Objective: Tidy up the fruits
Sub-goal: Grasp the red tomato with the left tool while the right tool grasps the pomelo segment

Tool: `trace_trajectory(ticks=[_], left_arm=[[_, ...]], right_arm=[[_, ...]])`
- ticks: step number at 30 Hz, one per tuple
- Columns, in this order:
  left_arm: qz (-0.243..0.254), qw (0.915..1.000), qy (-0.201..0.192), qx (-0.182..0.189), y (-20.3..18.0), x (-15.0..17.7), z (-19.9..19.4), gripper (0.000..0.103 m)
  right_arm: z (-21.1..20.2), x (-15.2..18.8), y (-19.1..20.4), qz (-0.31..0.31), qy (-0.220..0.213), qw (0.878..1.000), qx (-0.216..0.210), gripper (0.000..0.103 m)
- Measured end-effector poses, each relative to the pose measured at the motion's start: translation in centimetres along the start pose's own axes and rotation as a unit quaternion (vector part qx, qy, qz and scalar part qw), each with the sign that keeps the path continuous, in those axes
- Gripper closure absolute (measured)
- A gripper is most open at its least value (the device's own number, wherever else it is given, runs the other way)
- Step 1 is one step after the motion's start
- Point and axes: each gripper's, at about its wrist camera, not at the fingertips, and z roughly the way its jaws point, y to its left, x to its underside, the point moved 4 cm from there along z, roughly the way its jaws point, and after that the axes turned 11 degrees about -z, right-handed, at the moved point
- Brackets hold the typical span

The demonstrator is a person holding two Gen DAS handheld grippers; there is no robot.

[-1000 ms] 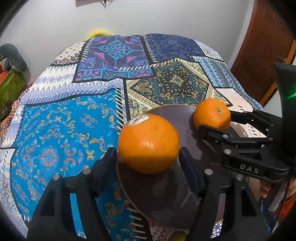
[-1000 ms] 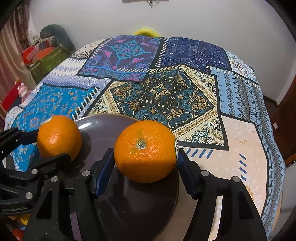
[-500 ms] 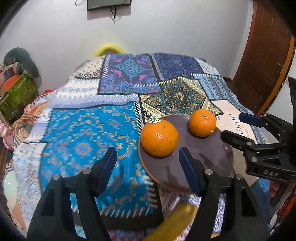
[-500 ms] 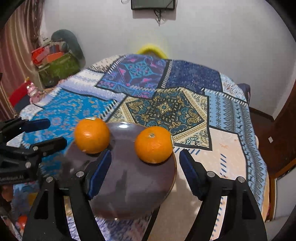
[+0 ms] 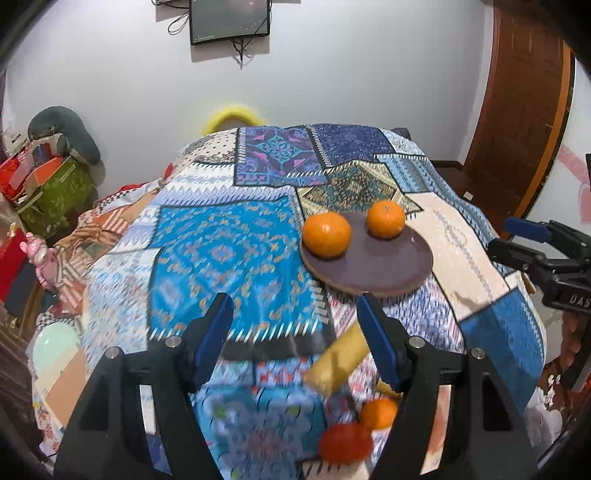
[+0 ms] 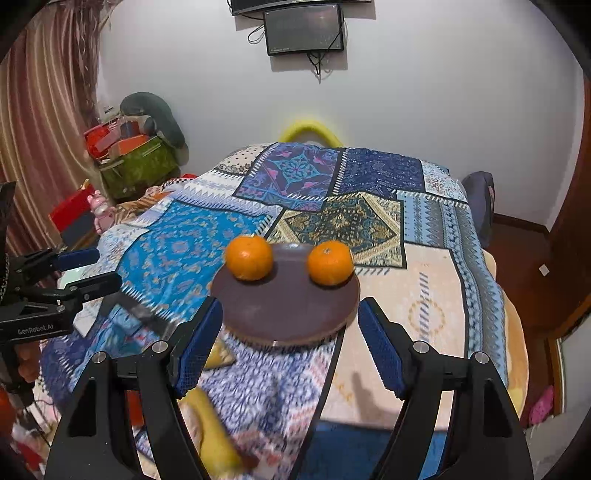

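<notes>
Two oranges sit apart on a dark round plate [image 5: 373,266] on the patchwork quilt: one on its left [image 5: 326,235], one at its far right [image 5: 385,218]. My left gripper [image 5: 293,314] stands open and empty, held back above the plate's near edge. In the right wrist view the same oranges [image 6: 249,257] [image 6: 330,261] rest on the plate [image 6: 288,314]. My right gripper [image 6: 290,317] is open and empty too. A blurred banana [image 5: 338,356], a small orange [image 5: 378,412] and a red fruit [image 5: 345,442] lie near the quilt's front edge.
The quilt [image 5: 229,251] covers a bed that drops off at the front and sides. Boxes and a cushion [image 6: 136,147] crowd the left wall. A wooden door [image 5: 517,122] is on the right and a dark screen [image 6: 304,29] hangs on the wall.
Both grippers let go of their oranges and pulled back and up from the plate. The oranges stay on it. The banana and other fruit at the front edge have come into view.
</notes>
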Motion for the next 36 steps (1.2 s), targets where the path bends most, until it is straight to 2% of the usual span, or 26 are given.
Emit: trace_trajectory(ticks=[9,12,17,21,28,30,36], left_arm=[[-0.014,0.9999,0.000,0.000,1.7,3.4,-4.1,0.034],[-0.010,0.9999,0.008,0.003,1.8,4.6,-4.6,0.034],[0.000,0.9998,0.018,-0.001,1.6,6.8,-5.1,0.034],[0.002,0.9993,0.035,0.011,1.6,8.7,-5.1,0.027],[0.011,0.9976,0.067,0.012,1.5,10.8,-3.2,0.027],[0.011,0.9969,0.076,0.020,1.4,11.2,-2.6,0.027],[0.017,0.9946,0.096,0.034,0.5,11.9,-0.9,0.027]], right_arm=[[-2.6,3.8,2.1,0.011,0.023,1.000,-0.008,0.030],[-3.1,5.0,3.3,0.022,0.028,0.999,-0.022,0.030],[-3.2,6.5,5.7,0.026,0.036,0.998,-0.043,0.030],[-2.8,7.1,7.6,0.014,0.046,0.997,-0.056,0.030],[-0.8,8.2,9.1,0.006,0.074,0.995,-0.066,0.031],[-0.2,8.3,9.6,-0.002,0.082,0.994,-0.066,0.042],[1.6,8.9,10.3,-0.013,0.112,0.990,-0.082,0.060]])
